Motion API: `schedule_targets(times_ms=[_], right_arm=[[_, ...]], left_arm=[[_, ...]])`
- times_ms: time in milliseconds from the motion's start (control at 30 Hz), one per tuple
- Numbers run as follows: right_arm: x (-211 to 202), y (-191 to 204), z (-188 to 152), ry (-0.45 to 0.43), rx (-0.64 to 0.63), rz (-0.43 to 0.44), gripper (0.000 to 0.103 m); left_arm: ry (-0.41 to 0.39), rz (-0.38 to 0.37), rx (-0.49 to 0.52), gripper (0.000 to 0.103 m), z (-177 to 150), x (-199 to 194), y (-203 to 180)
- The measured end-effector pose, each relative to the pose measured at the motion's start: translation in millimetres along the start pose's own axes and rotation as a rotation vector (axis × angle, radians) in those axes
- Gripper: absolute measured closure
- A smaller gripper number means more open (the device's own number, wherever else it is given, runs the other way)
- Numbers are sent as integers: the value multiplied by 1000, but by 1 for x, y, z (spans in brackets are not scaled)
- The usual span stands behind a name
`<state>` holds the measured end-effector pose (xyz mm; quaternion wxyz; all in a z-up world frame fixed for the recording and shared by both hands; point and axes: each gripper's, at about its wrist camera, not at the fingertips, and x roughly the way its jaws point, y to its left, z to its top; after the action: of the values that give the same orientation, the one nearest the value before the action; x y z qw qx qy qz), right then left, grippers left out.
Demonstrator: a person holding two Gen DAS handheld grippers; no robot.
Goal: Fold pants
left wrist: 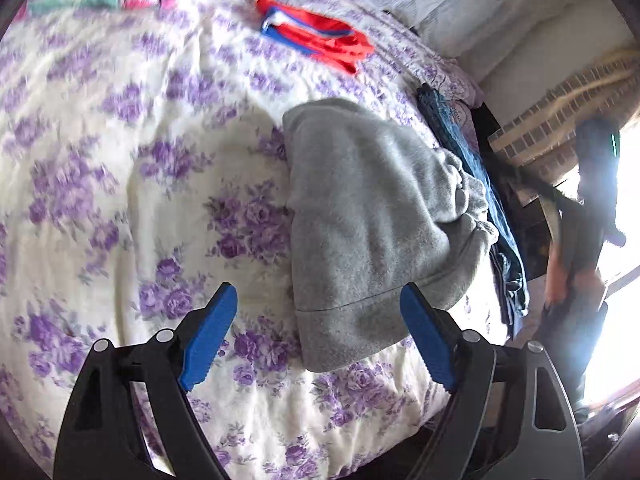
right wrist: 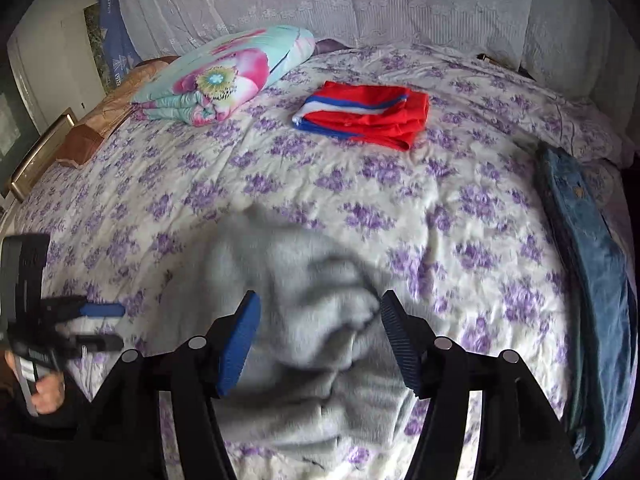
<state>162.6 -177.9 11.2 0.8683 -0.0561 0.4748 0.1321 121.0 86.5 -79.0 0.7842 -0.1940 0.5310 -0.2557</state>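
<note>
Grey sweatpants [left wrist: 360, 208] lie folded into a thick bundle on the purple-flowered bedspread [left wrist: 120, 160], their gathered waistband at the right. My left gripper [left wrist: 318, 294] hovers open over the bundle's near hem; neither blue pad presses on the cloth. In the right wrist view the same grey sweatpants [right wrist: 304, 320] lie rumpled just under my right gripper [right wrist: 320, 298], which is open and holds nothing. At the far left of that view, my left gripper [right wrist: 108, 326] shows blurred, held by a hand [right wrist: 44, 396].
Folded red pants [right wrist: 368, 116] with blue and white stripes lie further up the bed. Blue jeans [right wrist: 588, 248] stretch along the bed's right edge. A folded floral quilt [right wrist: 224, 76] sits at the back left, with a white lace cover [right wrist: 360, 4] behind it.
</note>
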Motion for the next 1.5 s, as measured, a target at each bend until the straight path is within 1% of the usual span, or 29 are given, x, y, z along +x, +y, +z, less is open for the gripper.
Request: schedule_targets(times_ms=[67,100,133,167,200,267,333,400,433,467,533,600,633,667,700,733,800,867,1000,1067,1200,1267,1333,1367,1400,1467,1500], right_arm=[[21,-4,-27,56,-3,6,40],[35,-6,-38,76,-2,-19,39],[52,-5,-49,98,-16,-61,34],[60,0,-55,85,-40,-102,30],[59,4,-59,55,-61,-122,30],[48,10,-56,47,-78,-114,29],[27,11,-55,2,-66,-81,30],[1,7,-59,-39,-17,-13,30],[-8,4,-62,-52,11,17,27],[-18,0,-66,-63,45,48,22],[-32,-7,-76,-70,111,99,19],[-41,-14,-93,-64,179,138,19],[-43,-16,-101,-52,209,154,18],[-43,-19,-110,-39,245,172,18],[-42,-24,-119,-26,289,195,18],[-41,-29,-128,-12,340,218,18],[-34,-41,-141,16,442,263,18],[-27,-51,-146,29,512,305,18],[-9,-61,-137,48,595,386,17],[3,-63,-131,68,619,407,17],[26,-68,-124,99,667,378,17],[31,-71,-120,86,682,368,17],[36,-70,-110,74,652,346,13],[41,-69,-107,79,644,332,12],[48,-67,-106,95,645,300,12],[60,-66,-109,135,641,235,8],[66,-66,-112,156,643,224,7]], left_arm=[[33,-7,-20,22,3,9,3],[45,-9,-30,22,0,12,4],[59,-14,-42,22,1,18,6],[71,-14,-50,22,4,24,8],[85,-7,-54,22,7,30,9],[116,-6,-52,22,11,40,6],[127,-20,-48,22,16,46,2],[126,-34,-35,22,22,50,-2],[129,-44,-27,21,27,53,-4],[136,-54,-20,21,30,58,-6],[166,-78,-10,20,38,71,-8],[223,-125,2,21,47,91,-10],[245,-154,6,33,50,100,-11],[252,-177,6,36,52,106,-12],[234,-186,23,40,52,104,-14],[209,-190,55,47,50,99,-18],[175,-172,104,49,46,93,-26],[158,-137,133,49,41,92,-33],[140,-85,164,50,39,88,-43],[135,-67,171,50,38,89,-47],[130,-55,181,50,38,88,-48],[127,-54,188,50,37,88,-48],[125,-55,189,49,37,89,-48],[126,-56,190,49,37,90,-47],[127,-59,190,49,37,91,-46],[128,-59,193,49,36,90,-46],[128,-58,196,49,36,90,-46]])
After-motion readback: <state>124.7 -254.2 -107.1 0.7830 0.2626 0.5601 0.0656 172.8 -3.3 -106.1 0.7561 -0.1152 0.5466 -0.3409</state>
